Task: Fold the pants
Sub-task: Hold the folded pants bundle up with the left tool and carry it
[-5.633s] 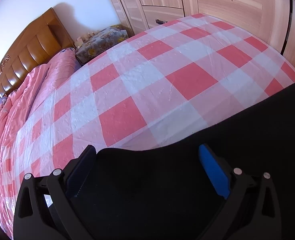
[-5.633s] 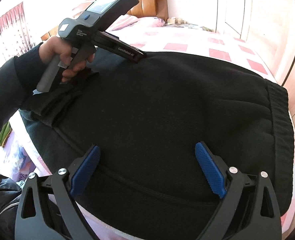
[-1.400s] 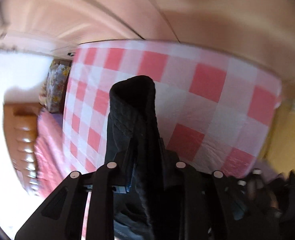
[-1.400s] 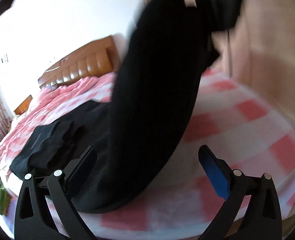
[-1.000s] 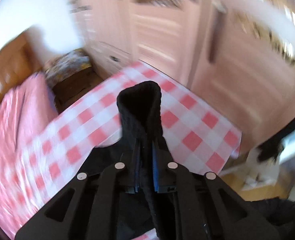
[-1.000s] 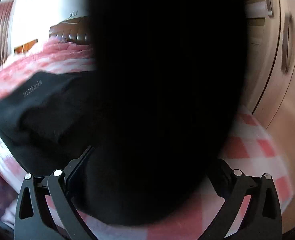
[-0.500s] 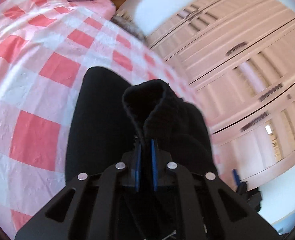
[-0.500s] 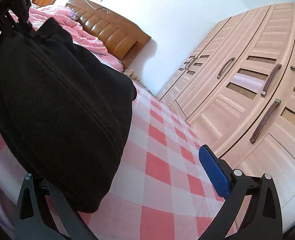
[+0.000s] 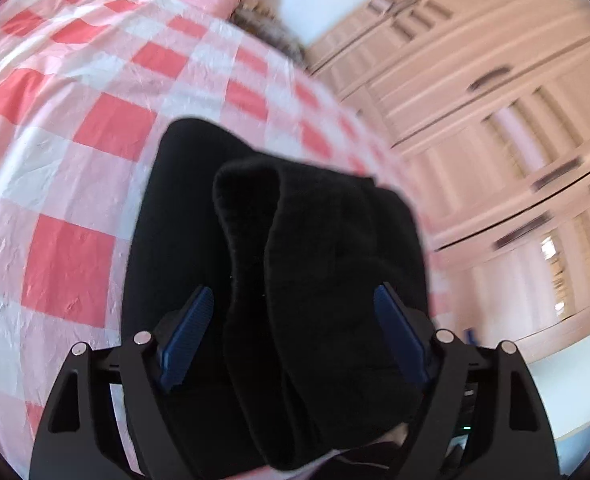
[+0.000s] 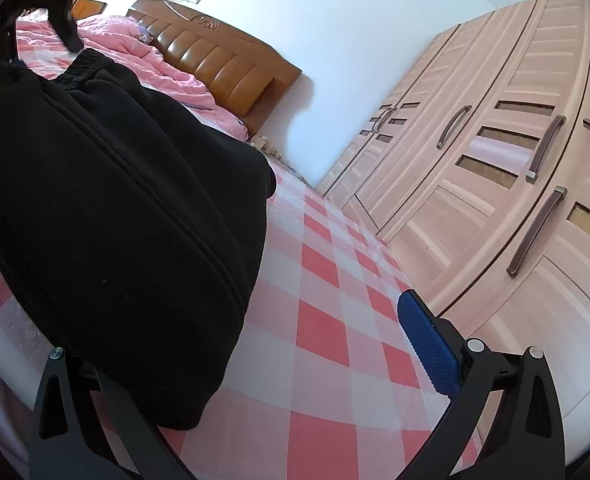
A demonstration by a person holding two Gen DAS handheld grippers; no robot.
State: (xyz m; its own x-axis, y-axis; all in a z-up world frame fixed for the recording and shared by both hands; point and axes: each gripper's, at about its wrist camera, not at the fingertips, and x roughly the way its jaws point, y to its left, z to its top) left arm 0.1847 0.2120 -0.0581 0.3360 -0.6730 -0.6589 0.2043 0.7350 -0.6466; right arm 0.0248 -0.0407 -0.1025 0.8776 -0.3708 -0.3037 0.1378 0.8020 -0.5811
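Opening is the news in the left wrist view: the left hand-held gripper (image 9: 295, 340), which half a second ago pinched the ribbed waistband of the black sweatpants (image 9: 319, 280) between nearly touching pads, now has its blue pads (image 9: 189, 336) spread wide on either side of the bunched cloth. The fabric slumps between them onto the red-and-white checked bedsheet (image 9: 67, 176), with the wardrobe (image 9: 495, 120) blurred on the far right.

In the right wrist view, the sweatpants (image 10: 127, 216) lie as a thick folded bundle on the left of the bed (image 10: 335, 320), waistband toward the far headboard (image 10: 223, 60). The right hand-held gripper (image 10: 263, 360) is spread apart and holds nothing; only its right pad (image 10: 427, 344) shows, the left one being hidden behind the bundle.

I judge the fold has just been laid down and released, leaving smoothing or one more fold.
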